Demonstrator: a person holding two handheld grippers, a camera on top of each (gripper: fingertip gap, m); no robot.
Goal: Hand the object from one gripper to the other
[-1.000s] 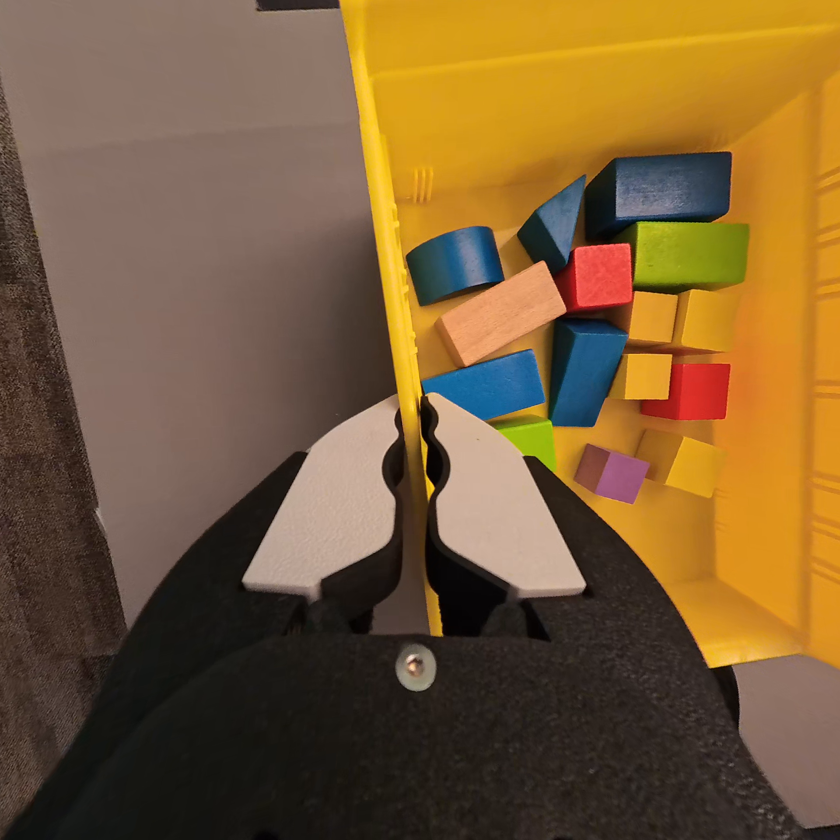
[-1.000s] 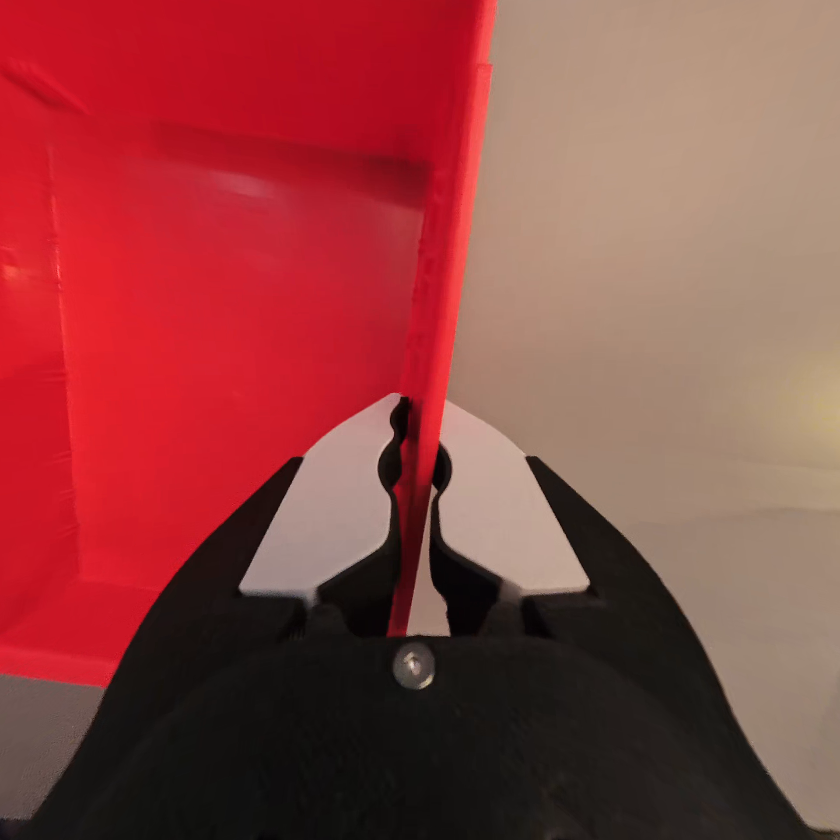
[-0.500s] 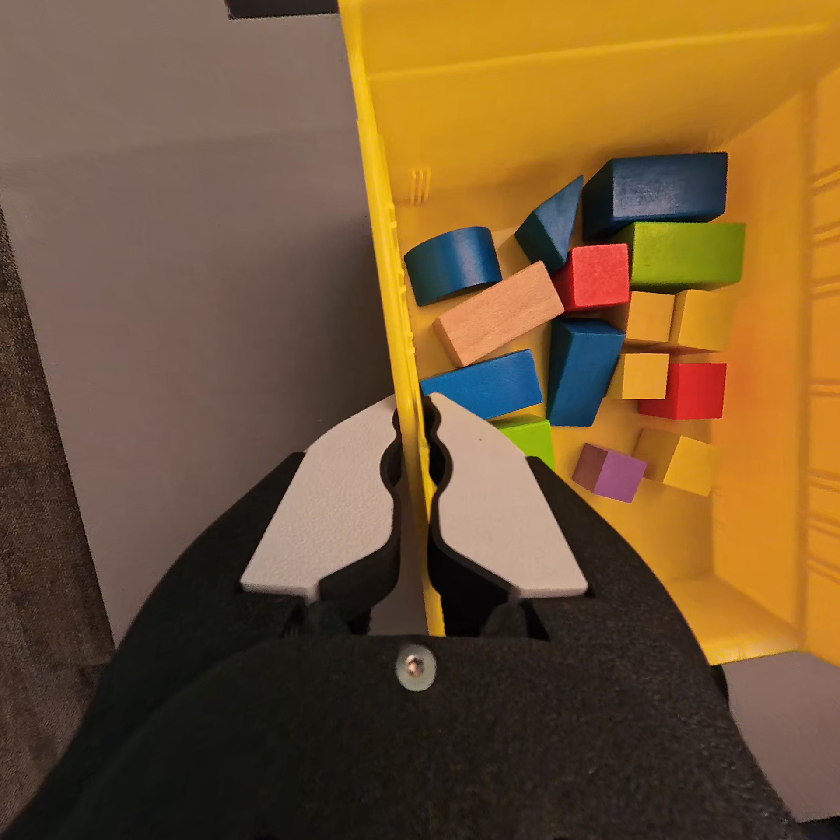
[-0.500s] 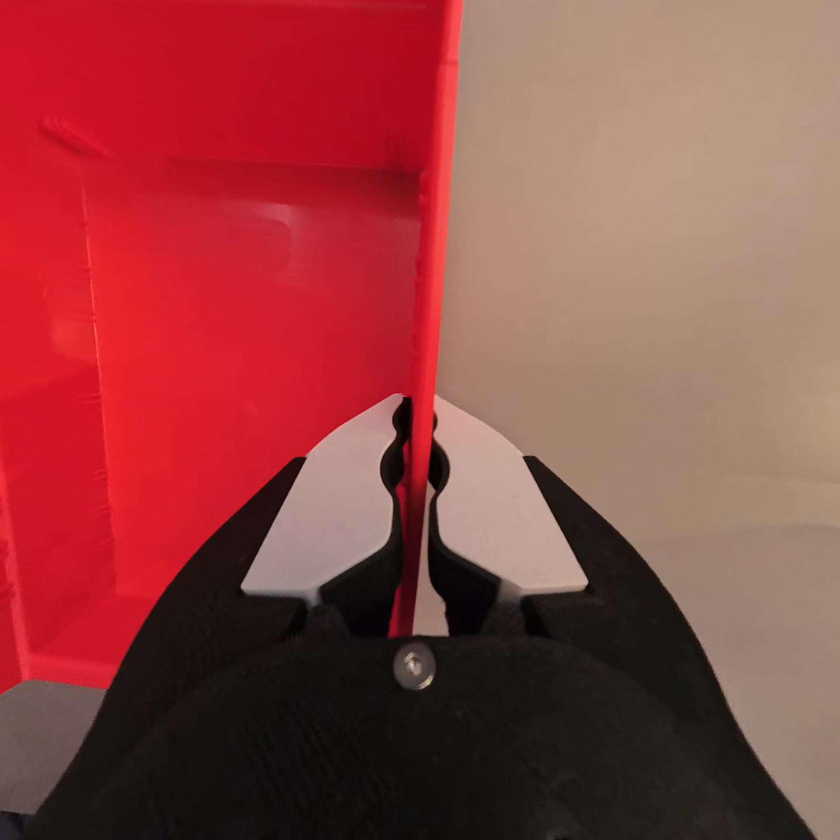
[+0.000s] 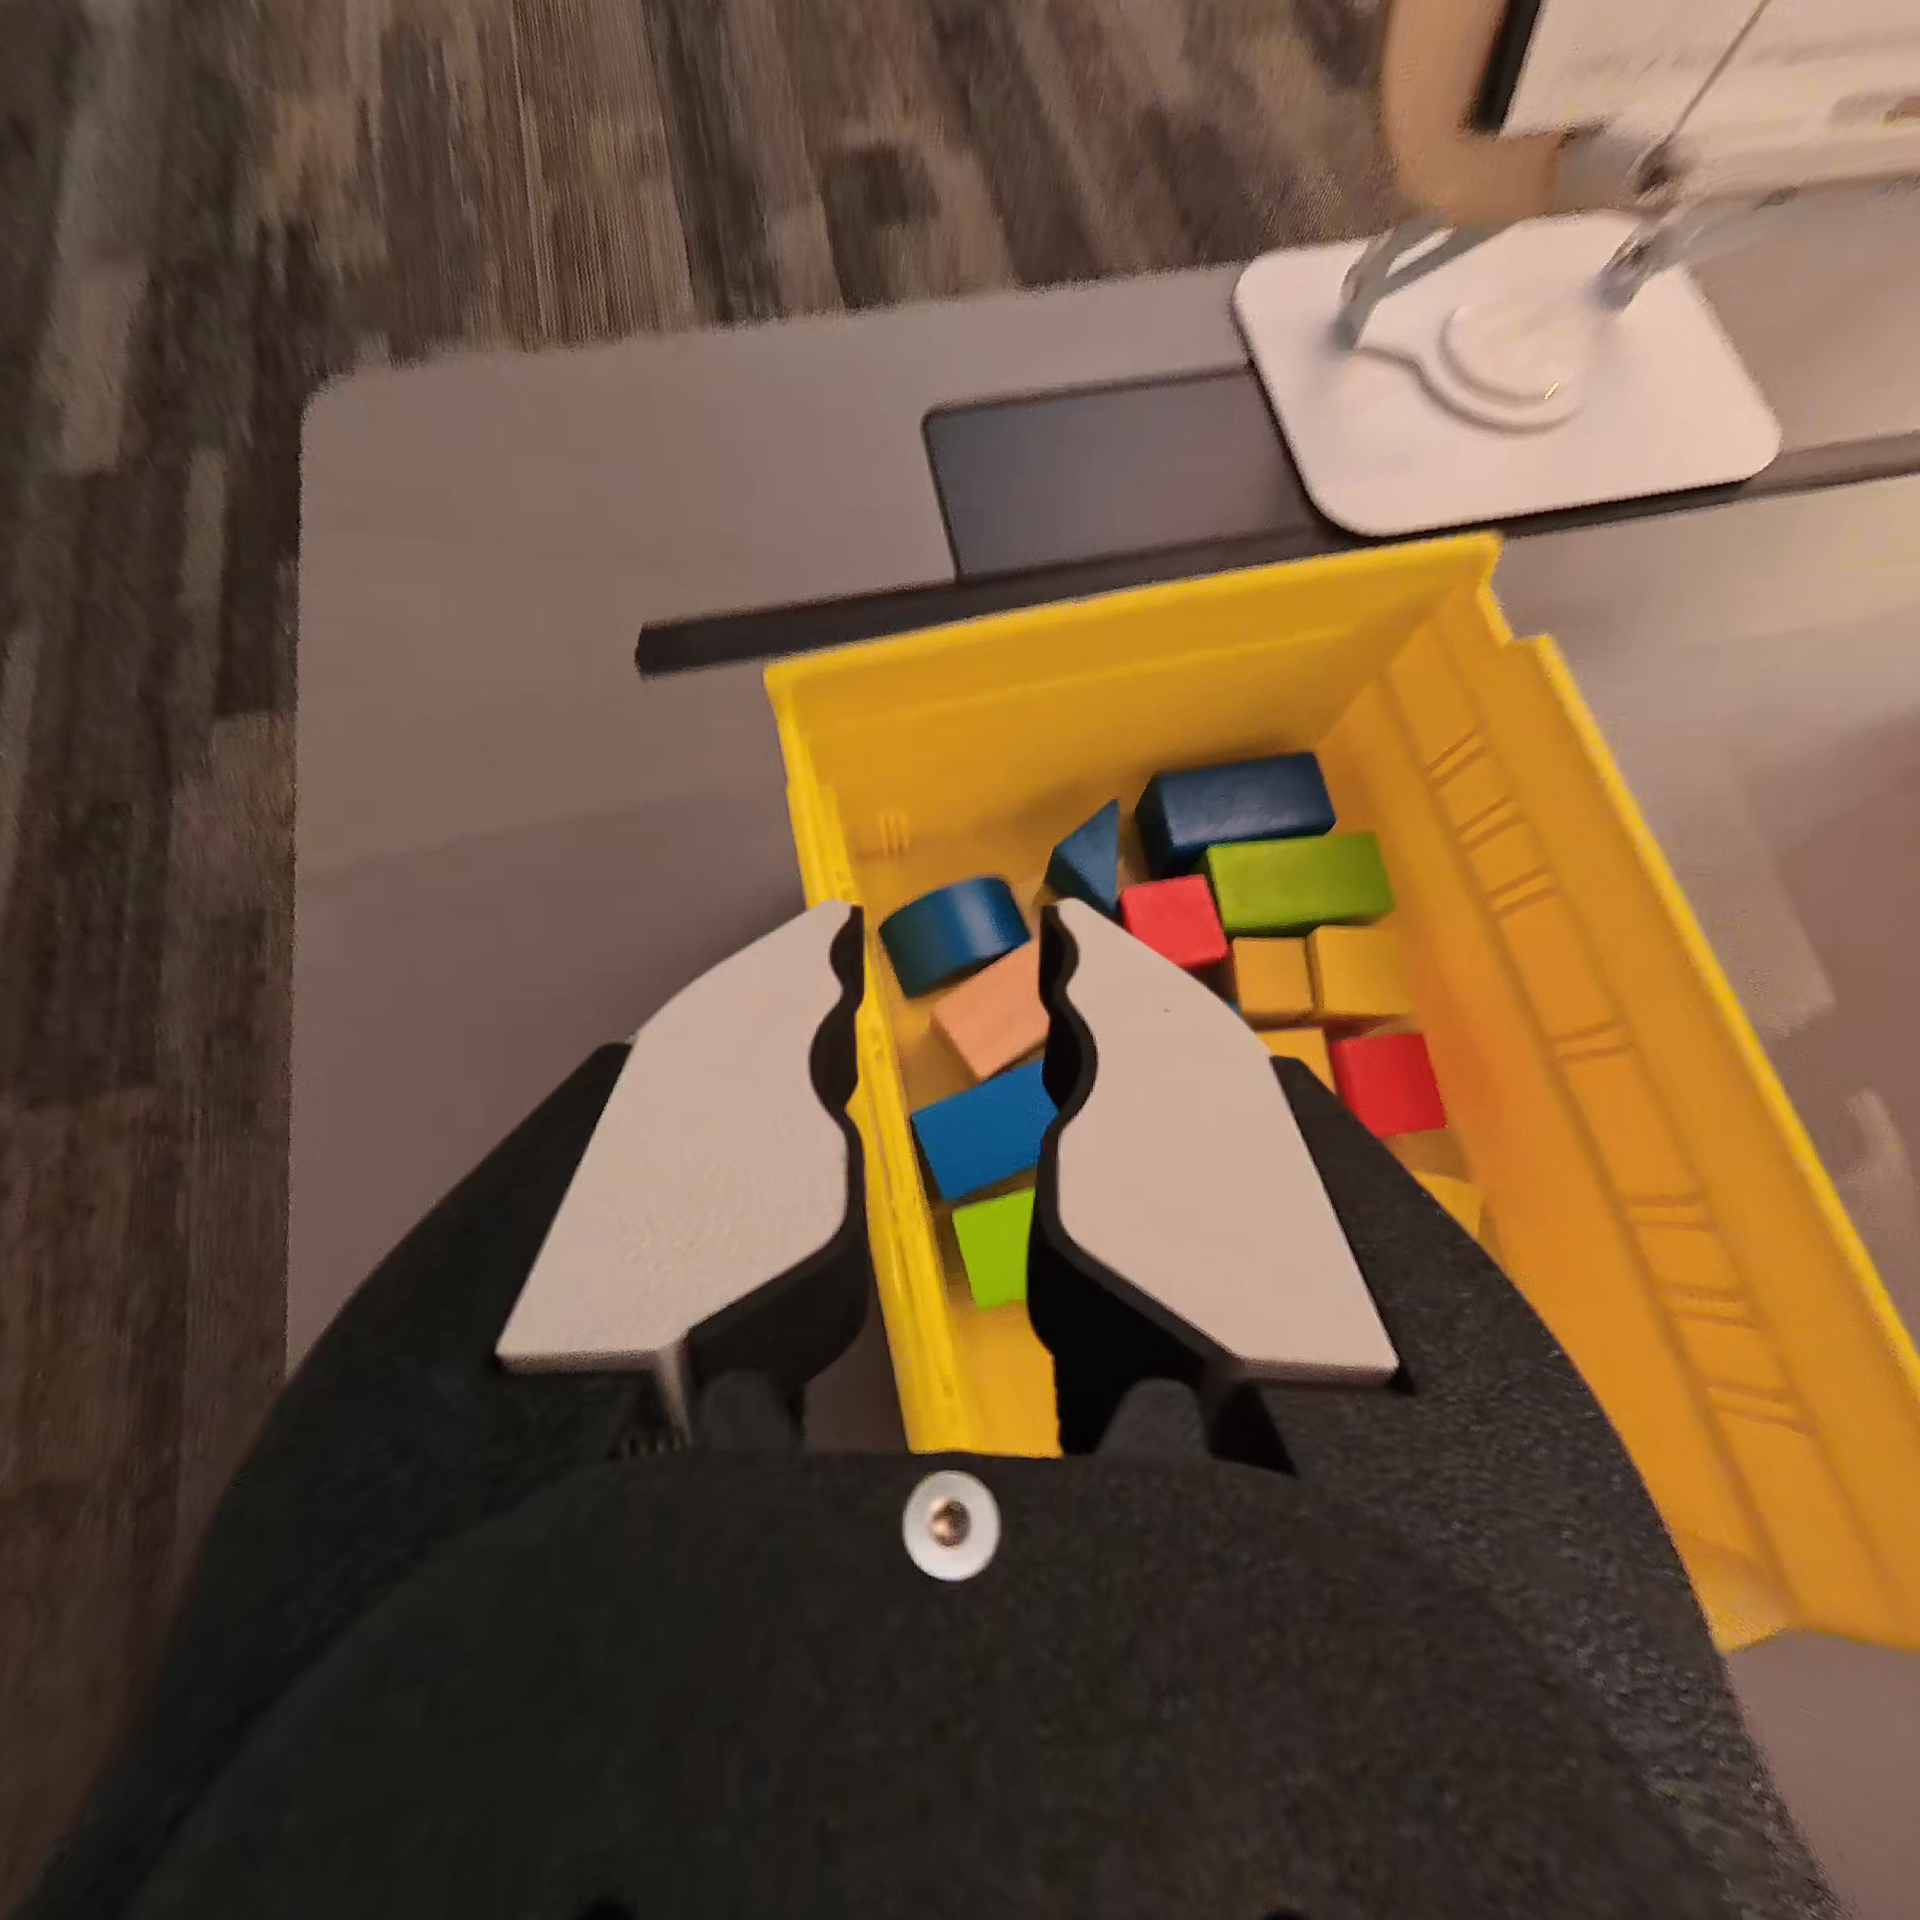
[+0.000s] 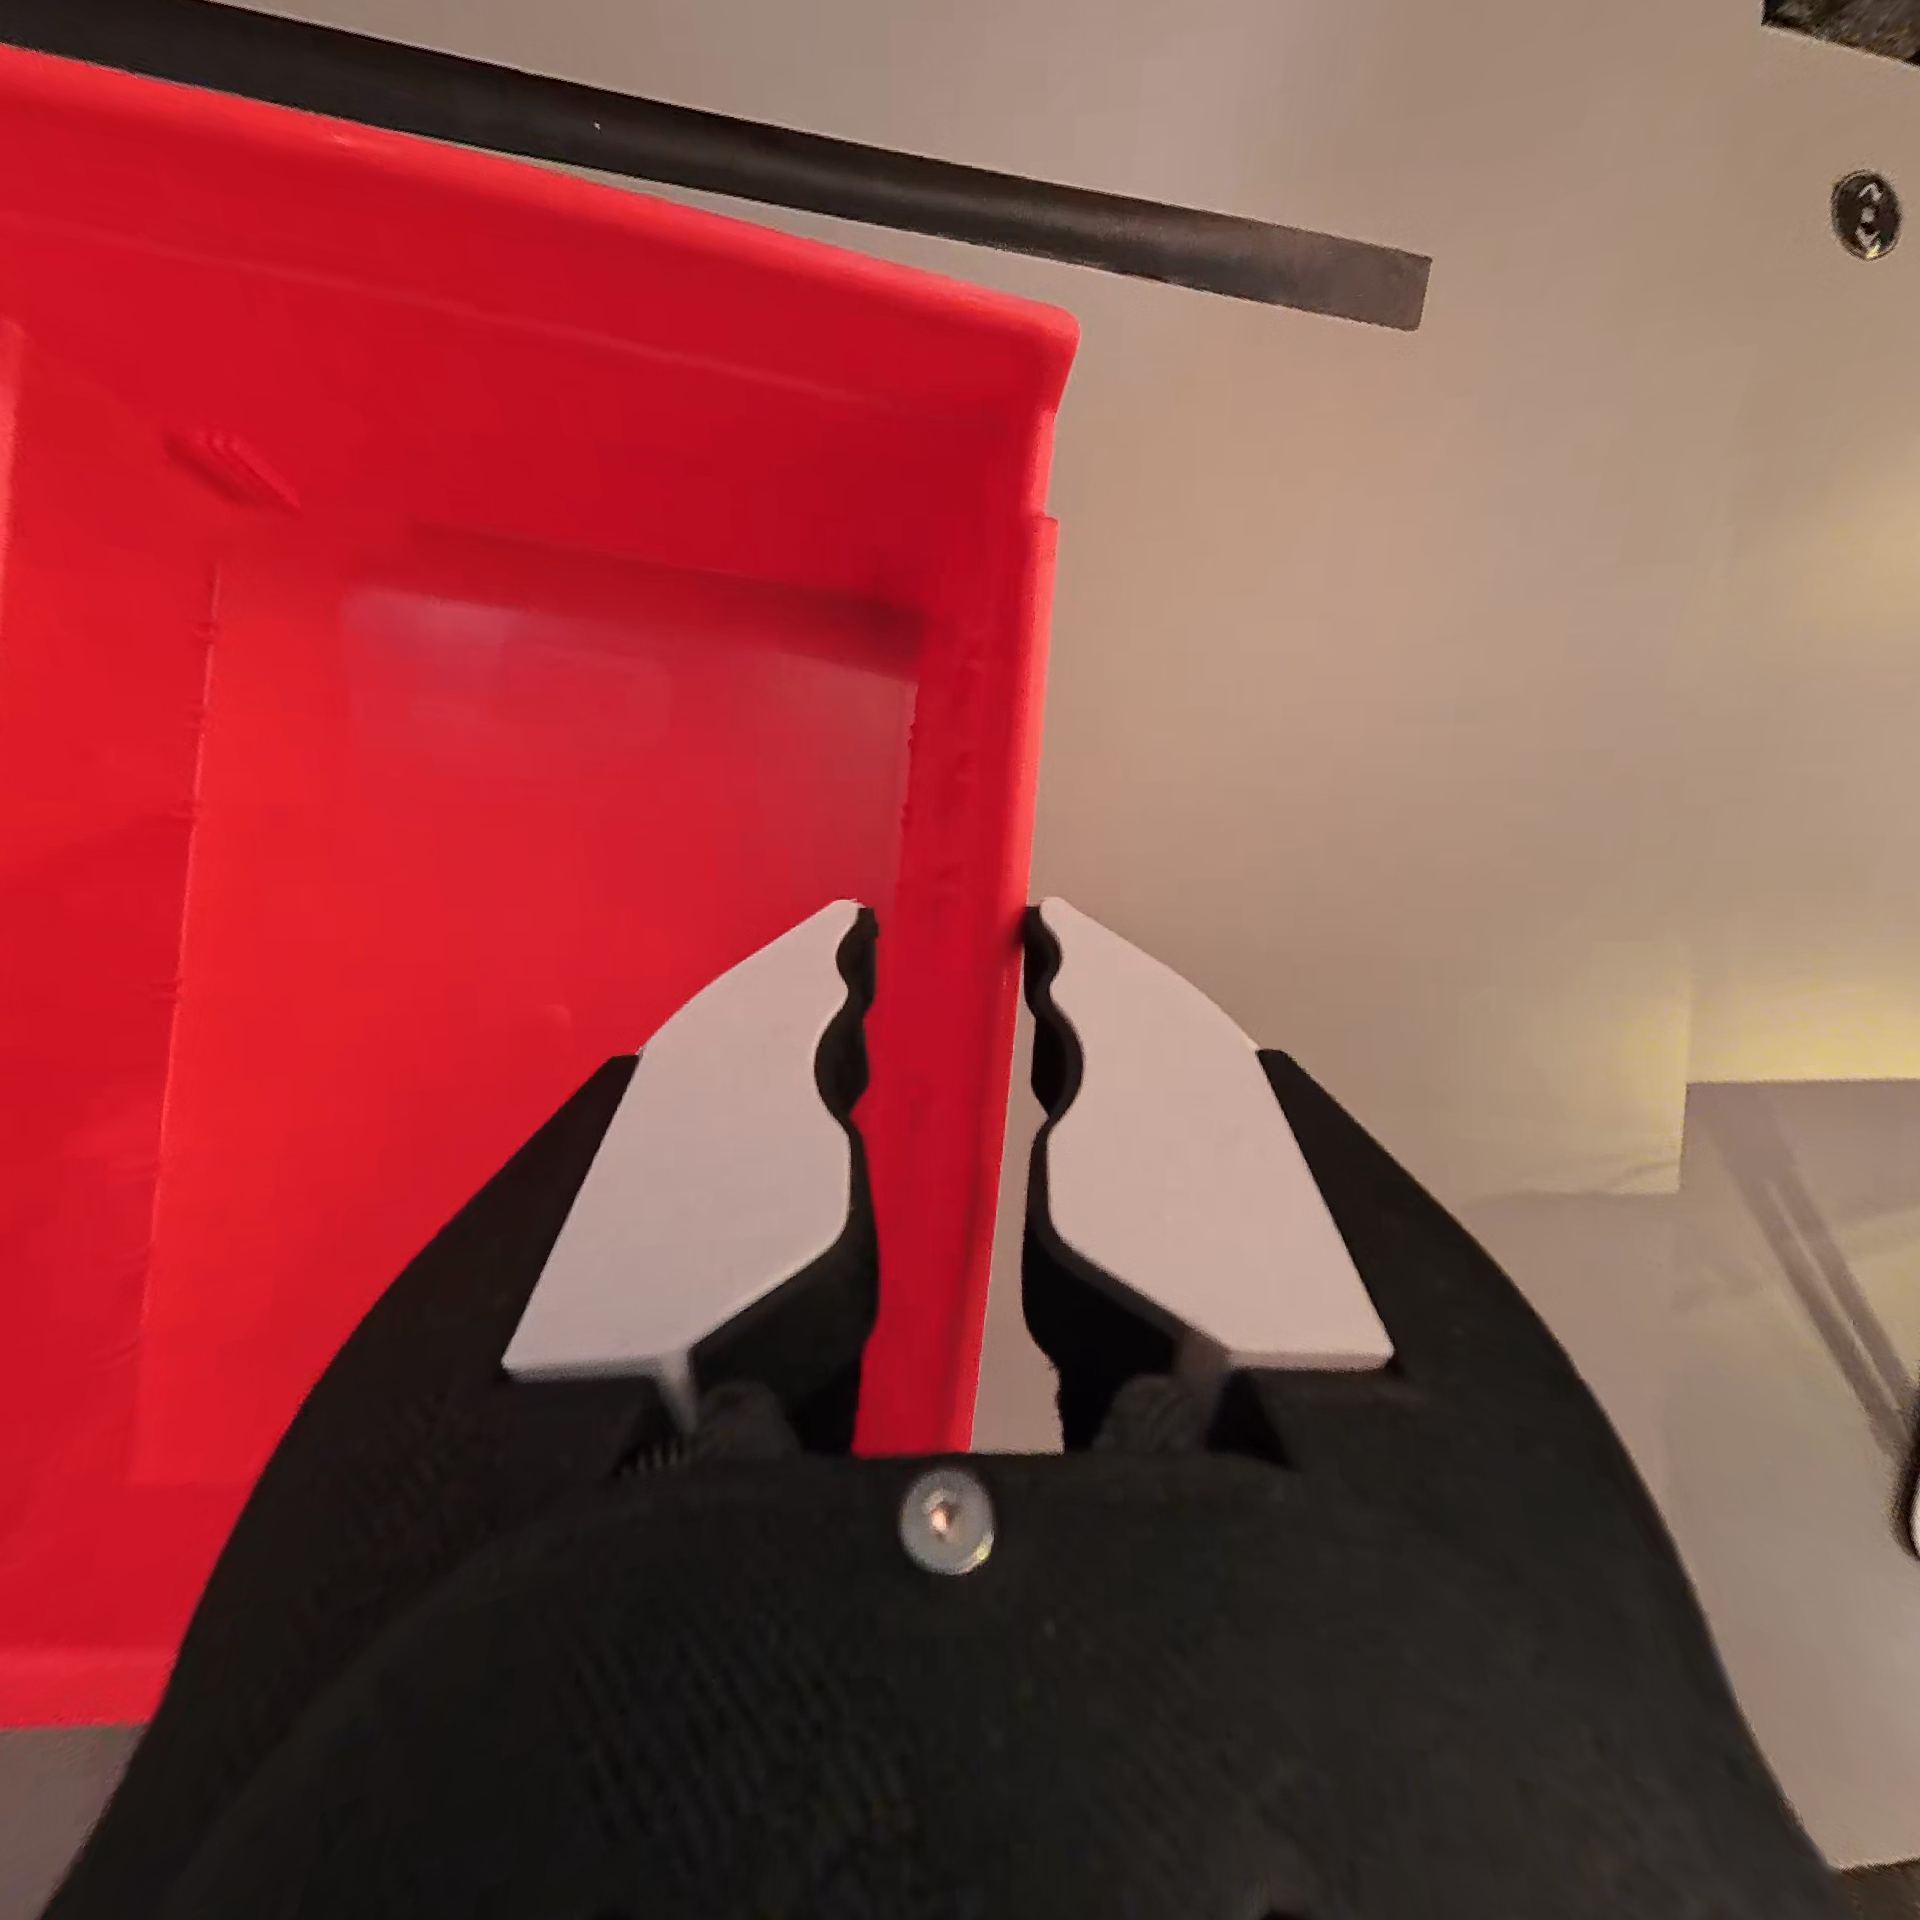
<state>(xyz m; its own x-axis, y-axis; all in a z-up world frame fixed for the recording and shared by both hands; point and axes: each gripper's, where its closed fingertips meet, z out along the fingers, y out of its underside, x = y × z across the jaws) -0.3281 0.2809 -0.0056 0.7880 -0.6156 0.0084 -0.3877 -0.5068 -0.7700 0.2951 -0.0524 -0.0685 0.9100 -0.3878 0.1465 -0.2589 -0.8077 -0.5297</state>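
Observation:
In the left wrist view a yellow bin (image 5: 1122,634) stands on the grey table and holds several coloured wooden blocks, among them a blue half-round (image 5: 951,935), a plain wood block (image 5: 992,1018) and a green block (image 5: 1299,883). My left gripper (image 5: 948,920) is open and empty, with the bin's left wall (image 5: 883,1226) in line between its fingers. In the right wrist view a red bin (image 6: 520,831) has nothing in it. My right gripper (image 6: 945,920) is open and empty, with the red bin's right wall (image 6: 951,1039) between its fingers.
A black strip (image 5: 831,623) runs along the table behind the yellow bin, with a dark pad (image 5: 1101,468) and a white stand base (image 5: 1496,384) beyond. Carpet floor (image 5: 135,727) lies past the table's left edge. A white box (image 6: 1808,1247) sits right of the red bin.
Both grippers were shut on their bin walls and have now opened and let go. Both have drawn back, so more of the bins and table shows.

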